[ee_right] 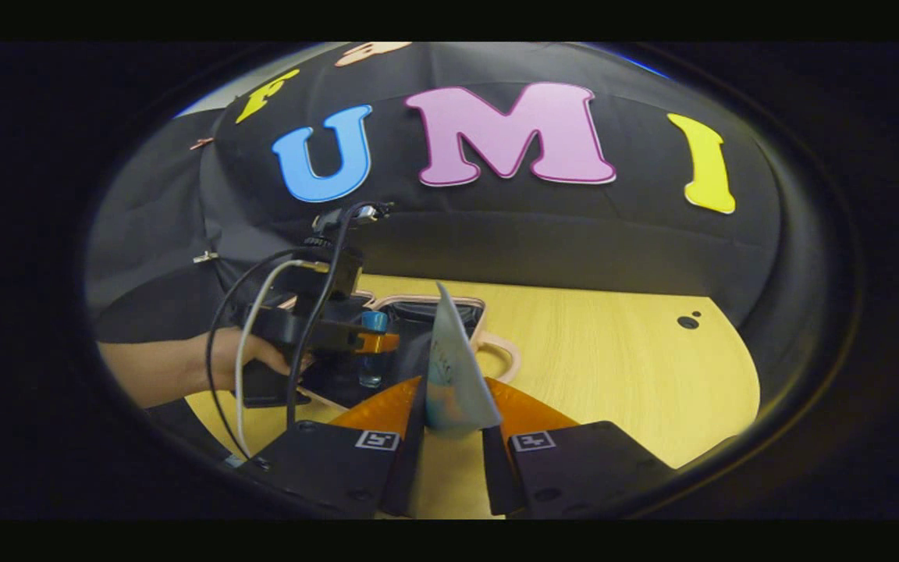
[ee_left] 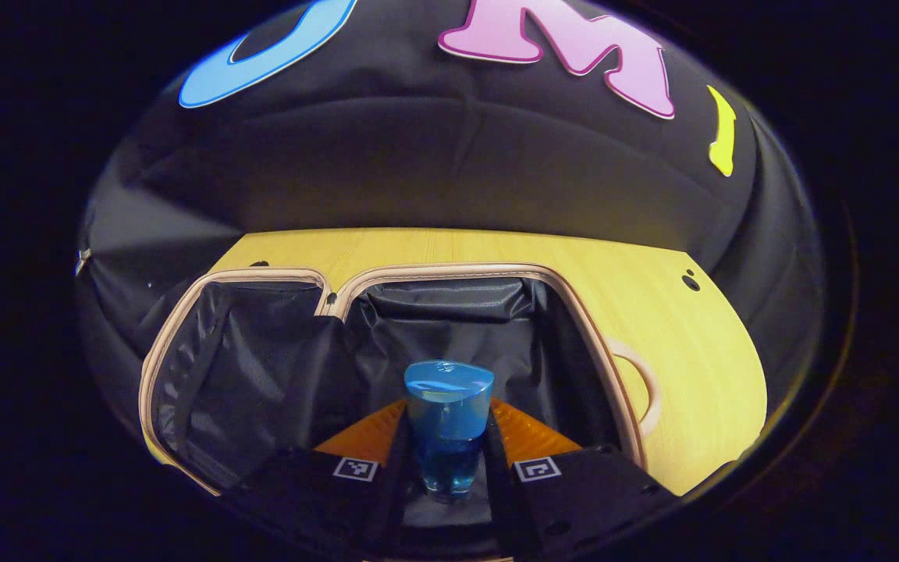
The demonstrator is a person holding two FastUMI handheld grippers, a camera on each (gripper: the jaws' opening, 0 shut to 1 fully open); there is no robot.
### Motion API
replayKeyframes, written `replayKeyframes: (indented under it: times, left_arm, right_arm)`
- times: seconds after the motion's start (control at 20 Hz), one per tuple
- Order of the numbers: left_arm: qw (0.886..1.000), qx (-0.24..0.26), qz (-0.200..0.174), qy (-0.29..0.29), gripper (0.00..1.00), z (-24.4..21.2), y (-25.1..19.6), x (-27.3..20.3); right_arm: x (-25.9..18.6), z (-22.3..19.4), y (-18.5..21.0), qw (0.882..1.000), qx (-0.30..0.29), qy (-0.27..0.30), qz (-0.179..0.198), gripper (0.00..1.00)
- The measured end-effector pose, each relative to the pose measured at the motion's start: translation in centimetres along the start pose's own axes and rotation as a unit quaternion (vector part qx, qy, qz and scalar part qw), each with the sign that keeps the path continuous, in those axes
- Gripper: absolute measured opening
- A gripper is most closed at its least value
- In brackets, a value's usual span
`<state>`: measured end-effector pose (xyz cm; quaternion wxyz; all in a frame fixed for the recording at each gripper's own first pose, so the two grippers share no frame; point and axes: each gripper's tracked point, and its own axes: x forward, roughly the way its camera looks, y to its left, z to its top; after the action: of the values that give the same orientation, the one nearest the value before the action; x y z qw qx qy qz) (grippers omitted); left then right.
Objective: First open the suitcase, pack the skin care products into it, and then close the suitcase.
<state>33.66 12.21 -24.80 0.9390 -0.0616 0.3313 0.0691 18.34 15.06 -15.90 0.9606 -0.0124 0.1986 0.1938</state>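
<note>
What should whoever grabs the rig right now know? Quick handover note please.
Left tongs: shut on the translucent blue bottle, held over the open beige-trimmed suitcase with black lining.
Right tongs: shut on the pale grey-blue flat tube, above the light wooden table, short of the suitcase.
Done: suitcase opened.
Left: drop in the bottle, then the tube, close the suitcase.

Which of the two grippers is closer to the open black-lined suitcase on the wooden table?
Left. The left gripper, holding a blue bottle, hangs right over the open suitcase. The right gripper, pinching a flat pale tube, sits back over the table.
</note>
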Motion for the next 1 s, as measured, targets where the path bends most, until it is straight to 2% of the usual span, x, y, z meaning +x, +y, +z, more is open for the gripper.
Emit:
replayKeyframes:
  times: [0.05,0.15,0.3,0.35,0.5,0.55,0.6,0.65,0.7,0.75,0.8,0.85,0.9,1.0]
  left_arm:
    - [1.0,-0.001,0.003,0.016,0.46,0.0,-0.1,0.8]
    - [0.999,-0.001,0.003,0.04,0.49,-0.4,0.0,2.0]
    - [0.998,-0.007,-0.001,0.063,0.49,-1.9,-0.1,3.1]
    - [0.998,-0.015,0.003,0.066,0.46,-2.2,0.1,3.4]
    - [0.999,-0.037,0.016,0.037,0.52,-1.0,1.3,2.2]
    - [0.999,-0.043,0.018,0.014,0.58,0.1,1.7,1.1]
    - [0.999,-0.048,0.02,-0.015,0.52,1.3,2.5,-0.4]
    - [0.997,-0.054,0.021,-0.044,0.53,2.5,3.3,-2.2]
    - [0.995,-0.063,0.028,-0.073,0.6,3.6,4.4,-4.3]
    - [0.99,-0.083,0.044,-0.103,0.84,4.1,6.2,-6.3]
    - [0.985,-0.1,0.052,-0.128,0.97,4.5,7.2,-8.5]
    - [0.98,-0.116,0.061,-0.152,0.99,4.9,8.3,-10.5]
    - [0.973,-0.135,0.064,-0.177,0.95,4.8,9.4,-12.7]
    - [0.967,-0.159,0.058,-0.19,0.95,3.3,11.4,-16.0]
  right_arm:
    - [0.4,0.3,-0.3,1.0,0.008,0.003,-0.001,0.36]
    - [1.5,0.5,-0.4,1.0,0.017,0.01,0.007,0.36]
    - [2.8,1.4,-0.2,1.0,0.009,0.015,0.015,0.37]
    - [3.2,1.7,-0.1,1.0,0.009,0.015,0.016,0.37]
    - [4.7,2.3,0.6,0.999,0.016,0.024,0.021,0.36]
    - [5.3,2.6,0.8,0.999,0.017,0.028,0.021,0.36]
    - [5.9,2.6,1.1,0.999,0.019,0.032,0.023,0.36]
    - [6.7,2.6,1.7,0.999,0.022,0.038,0.025,0.36]
    - [7.3,2.3,2.3,0.998,0.024,0.045,0.026,0.37]
    - [8.2,1.5,3.0,0.998,0.022,0.057,0.026,0.37]
    - [9.0,0.5,3.8,0.997,0.023,0.073,0.025,0.36]
    - [9.8,-1.3,5.1,0.995,0.031,0.095,0.026,0.37]
    - [11.1,-2.5,5.7,0.992,0.041,0.117,0.021,0.37]
    - [13.2,-4.9,6.3,0.983,0.076,0.169,0.011,0.37]
